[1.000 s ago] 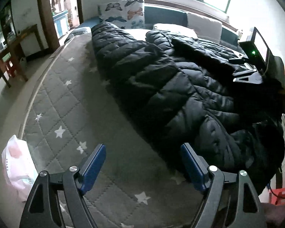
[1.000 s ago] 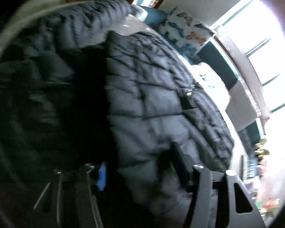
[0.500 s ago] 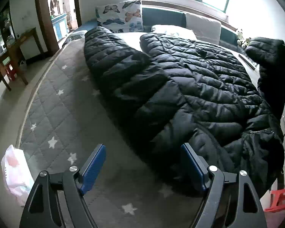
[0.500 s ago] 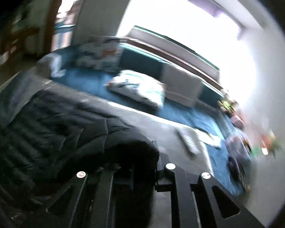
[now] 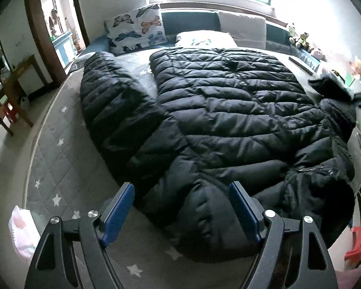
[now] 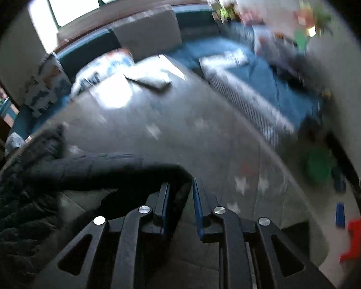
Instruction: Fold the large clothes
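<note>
— What do we have nearest us on the left?

— Our left claw (image 5: 181, 210) stands wide apart over the near end of the black puffer jacket (image 5: 216, 125), gripping nothing. A second ago only the grey star-quilted bed cover (image 5: 53, 149) lay between its fingers.

— And the jacket itself?

— It lies spread across the bed, one sleeve (image 5: 113, 96) stretched out to the left, its far end reaching toward the butterfly pillow (image 5: 136, 30) and the window.

— The right side?

— Our right claw (image 6: 179, 198) is clamped on a fold of the jacket's right sleeve (image 6: 96, 171), which trails off to the left above the bed cover. Its jaws have just been opening slightly, the cloth between them. A second ago that view was filled with quilted cloth; now we see open bed, blurred, and the far cushions.
</note>
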### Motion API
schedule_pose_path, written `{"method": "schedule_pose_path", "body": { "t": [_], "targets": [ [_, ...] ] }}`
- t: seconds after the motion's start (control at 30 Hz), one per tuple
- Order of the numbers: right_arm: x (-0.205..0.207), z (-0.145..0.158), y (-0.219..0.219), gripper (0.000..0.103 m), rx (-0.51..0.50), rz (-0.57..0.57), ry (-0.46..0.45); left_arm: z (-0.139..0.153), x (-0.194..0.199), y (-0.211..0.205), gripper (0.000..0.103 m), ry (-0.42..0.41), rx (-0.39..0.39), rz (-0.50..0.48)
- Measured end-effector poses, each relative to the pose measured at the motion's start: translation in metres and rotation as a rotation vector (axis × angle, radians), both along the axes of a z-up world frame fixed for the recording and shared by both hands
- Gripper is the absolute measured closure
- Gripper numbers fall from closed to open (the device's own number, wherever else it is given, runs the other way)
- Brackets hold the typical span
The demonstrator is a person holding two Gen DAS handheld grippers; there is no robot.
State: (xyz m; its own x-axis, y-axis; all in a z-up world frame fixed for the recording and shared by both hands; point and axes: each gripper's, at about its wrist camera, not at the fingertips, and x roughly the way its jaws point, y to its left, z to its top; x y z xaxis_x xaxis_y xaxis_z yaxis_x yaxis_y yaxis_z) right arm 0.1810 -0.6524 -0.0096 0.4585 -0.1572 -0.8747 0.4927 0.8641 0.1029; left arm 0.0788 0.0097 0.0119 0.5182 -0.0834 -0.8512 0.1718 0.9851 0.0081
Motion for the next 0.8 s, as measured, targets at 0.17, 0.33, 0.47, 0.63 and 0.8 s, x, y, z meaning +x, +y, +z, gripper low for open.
{"method": "schedule_pose_path", "body": {
  "t": [0.17,0.33,0.47,0.63,0.8],
  "targets": [
    [-0.025,0.003,0.004,0.082,0.002,0.016,0.039,0.015,0.005,-0.032,0.017,-0.026,-0.025,-0.083],
    [-0.043,0.044,0.047,0.081,-0.220,0.127,0.017,0.022,0.018,-0.072,0.017,-0.076,-0.017,-0.174],
    [-0.063,0.063,0.094,0.067,-0.222,0.272,-0.052,0.009,0.039,-0.100,0.017,-0.039,-0.066,-0.235],
    [-0.083,0.061,0.180,0.051,-0.183,0.552,-0.094,-0.024,0.035,-0.141,0.035,0.032,-0.058,-0.393],
    [-0.097,0.037,0.273,0.051,-0.143,0.853,-0.050,-0.045,-0.007,-0.162,0.059,0.058,-0.059,-0.594]
  ]
}}
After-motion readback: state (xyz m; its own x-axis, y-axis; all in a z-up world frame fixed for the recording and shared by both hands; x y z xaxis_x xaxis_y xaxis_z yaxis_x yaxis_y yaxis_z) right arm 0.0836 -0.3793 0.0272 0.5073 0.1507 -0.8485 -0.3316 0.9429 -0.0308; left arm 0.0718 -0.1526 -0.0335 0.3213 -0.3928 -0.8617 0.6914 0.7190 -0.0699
